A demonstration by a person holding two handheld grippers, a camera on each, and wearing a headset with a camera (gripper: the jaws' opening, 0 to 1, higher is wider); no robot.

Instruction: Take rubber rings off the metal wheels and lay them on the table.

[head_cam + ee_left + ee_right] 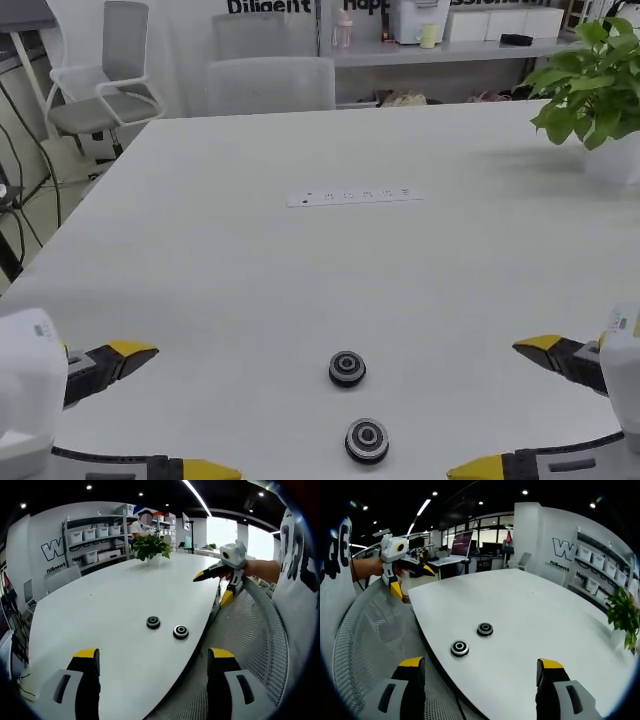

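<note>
I am holding the left gripper (175, 410) with its jaws spread wide and nothing between them, hovering just off the near edge of the table (300, 270), on the left. The right gripper (503, 407) is mirroring it on the right, jaws equally wide and touching nothing. Both are pointing inward across the table towards each other, held roughly level, and in each gripper view I am seeing the other one out beyond the table edge on a bare forearm (262, 571). The two wheels are sitting between the grippers on the tabletop, well apart from either set of jaws: the far wheel (347, 368) a little further in, the near wheel (367, 440) close to the table edge. Both are lying flat, a dark rubber ring around each shiny metal centre. A plant (590, 80) is standing at the far right of the table.
</note>
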